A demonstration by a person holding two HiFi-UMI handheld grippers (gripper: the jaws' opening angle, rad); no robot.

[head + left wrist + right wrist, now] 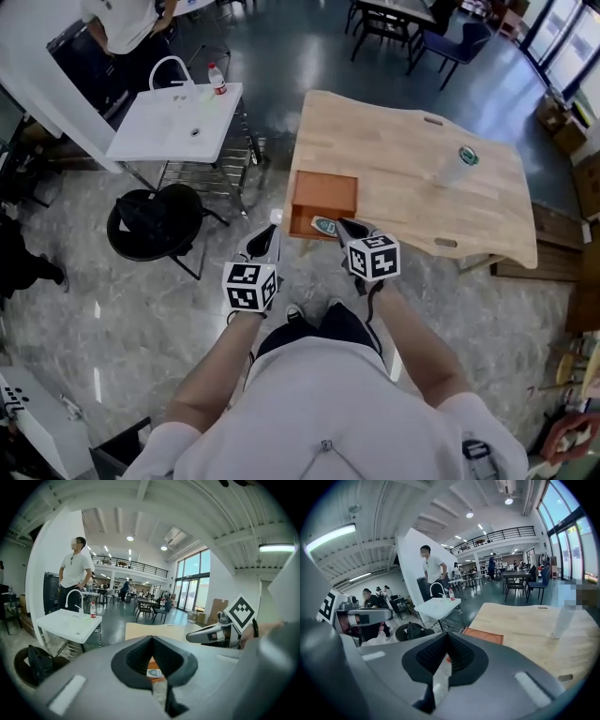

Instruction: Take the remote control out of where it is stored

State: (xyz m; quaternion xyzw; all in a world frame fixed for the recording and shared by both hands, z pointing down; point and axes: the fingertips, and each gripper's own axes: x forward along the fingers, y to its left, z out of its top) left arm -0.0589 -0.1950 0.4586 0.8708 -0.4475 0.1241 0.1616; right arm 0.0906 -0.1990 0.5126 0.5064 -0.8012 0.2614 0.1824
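Showing the left tool and the right tool, held side by side: both are closed, jaws together, with nothing gripped. The small dark-green and white remote control is seen at the near end of the pulled-out orange-brown wooden drawer, just beside the right tool's tip; contact cannot be told. The drawer is seen projecting from an edge of the light wooden tabletop, on which a white green-lidded cup is stood well apart.
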